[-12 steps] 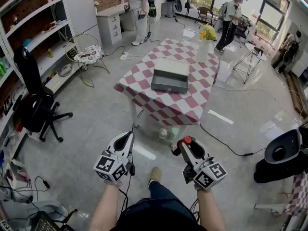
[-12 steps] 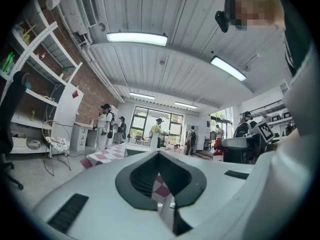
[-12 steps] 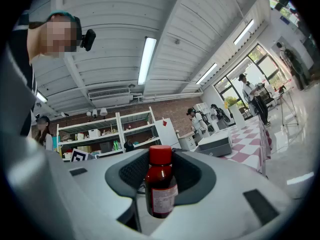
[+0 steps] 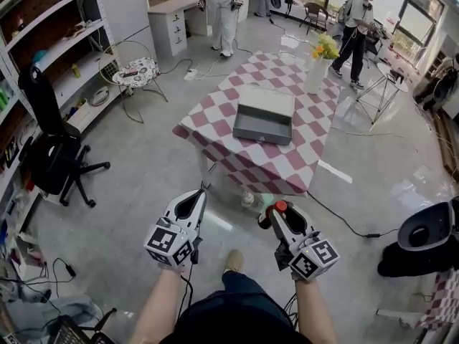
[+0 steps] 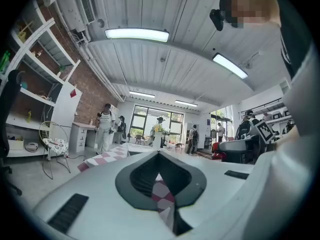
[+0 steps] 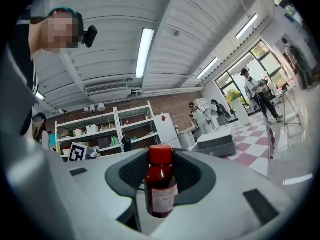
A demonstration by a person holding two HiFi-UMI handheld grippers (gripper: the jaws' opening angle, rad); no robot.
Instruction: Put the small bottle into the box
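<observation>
Grey box [image 4: 264, 115] on checked table [image 4: 215, 133], bottle [image 4: 280, 206] in right gripper [image 4: 275, 212]

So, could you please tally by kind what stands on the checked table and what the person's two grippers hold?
Grey box: 1
Vase of flowers: 1
Small bottle, clamped in the right gripper: 1
Total: 3

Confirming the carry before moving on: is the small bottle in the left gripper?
No, the small bottle stands clamped in the right gripper; the left gripper holds nothing.
</observation>
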